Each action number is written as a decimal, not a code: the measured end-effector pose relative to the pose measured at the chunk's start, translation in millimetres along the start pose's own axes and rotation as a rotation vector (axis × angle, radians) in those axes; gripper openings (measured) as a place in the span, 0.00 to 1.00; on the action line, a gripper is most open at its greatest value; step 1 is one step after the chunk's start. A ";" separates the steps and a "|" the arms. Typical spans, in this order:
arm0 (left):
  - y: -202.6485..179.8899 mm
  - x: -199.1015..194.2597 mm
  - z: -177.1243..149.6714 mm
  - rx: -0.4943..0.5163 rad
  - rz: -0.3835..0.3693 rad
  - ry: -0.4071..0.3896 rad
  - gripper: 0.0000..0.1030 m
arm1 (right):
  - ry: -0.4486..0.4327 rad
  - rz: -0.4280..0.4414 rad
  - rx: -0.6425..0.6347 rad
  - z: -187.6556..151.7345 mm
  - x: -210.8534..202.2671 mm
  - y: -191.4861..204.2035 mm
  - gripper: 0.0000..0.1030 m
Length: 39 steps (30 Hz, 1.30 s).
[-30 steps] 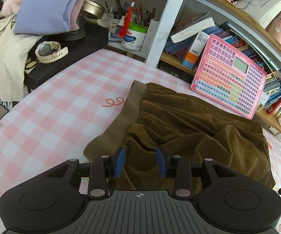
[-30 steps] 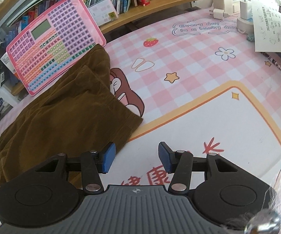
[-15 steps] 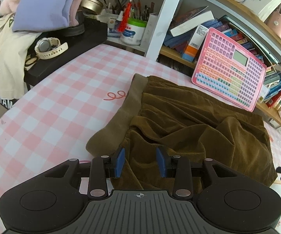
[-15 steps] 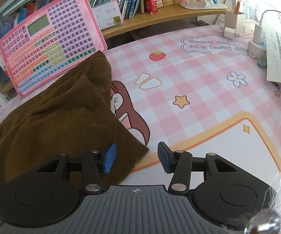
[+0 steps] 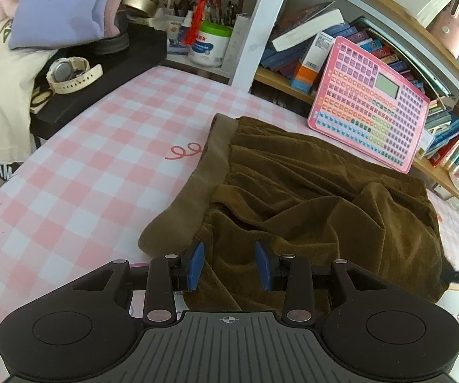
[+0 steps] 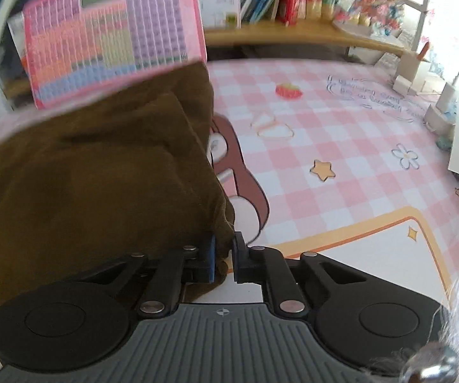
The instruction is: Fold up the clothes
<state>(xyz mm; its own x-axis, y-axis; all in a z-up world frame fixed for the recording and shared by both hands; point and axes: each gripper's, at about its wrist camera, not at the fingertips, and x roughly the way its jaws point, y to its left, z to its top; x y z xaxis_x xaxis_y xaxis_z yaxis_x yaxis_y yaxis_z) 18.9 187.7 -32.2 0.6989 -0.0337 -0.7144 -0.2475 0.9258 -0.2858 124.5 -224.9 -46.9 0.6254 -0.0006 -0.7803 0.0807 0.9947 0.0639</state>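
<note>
A brown velvety garment (image 5: 309,188) with a paler waistband lies rumpled on the pink checked table cover (image 5: 95,159). My left gripper (image 5: 230,265) hovers open over its near edge, cloth showing between the blue pads without being pinched. In the right wrist view the same brown garment (image 6: 95,172) fills the left half, and my right gripper (image 6: 224,257) is shut on its near right corner. That view is blurred by motion.
A pink keyboard toy (image 5: 369,102) leans on the bookshelf behind the garment. A black stand with a watch (image 5: 70,73) and piled clothes sits at the far left. Chargers and papers (image 6: 446,108) lie at the right edge of the table.
My right gripper moved forward and left to the garment's corner and closed on it. The left gripper stayed open over the near edge, barely shifting.
</note>
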 end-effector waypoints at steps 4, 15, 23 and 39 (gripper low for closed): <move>3.5 5.6 5.3 0.012 -0.025 0.007 0.35 | -0.146 0.023 0.055 2.9 -53.8 -5.5 0.09; 12.6 17.9 8.7 0.065 -0.115 0.069 0.35 | -0.079 -0.134 0.143 -79.5 -139.5 -42.9 0.09; 17.8 13.5 15.1 0.092 -0.135 0.054 0.35 | 0.101 -0.248 0.195 -124.2 -123.3 -57.1 0.09; 35.0 21.8 34.5 0.077 -0.137 0.007 0.35 | -0.052 -0.419 0.225 -119.6 -135.4 -62.3 0.19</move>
<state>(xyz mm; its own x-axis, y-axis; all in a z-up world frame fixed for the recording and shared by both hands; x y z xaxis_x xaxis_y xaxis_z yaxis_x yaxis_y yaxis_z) 48.6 232.3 -35.8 0.7180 -0.1644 -0.6763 -0.0973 0.9384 -0.3314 -58.0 -274.5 -19.6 0.5407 -0.4079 -0.7357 0.4971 0.8605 -0.1118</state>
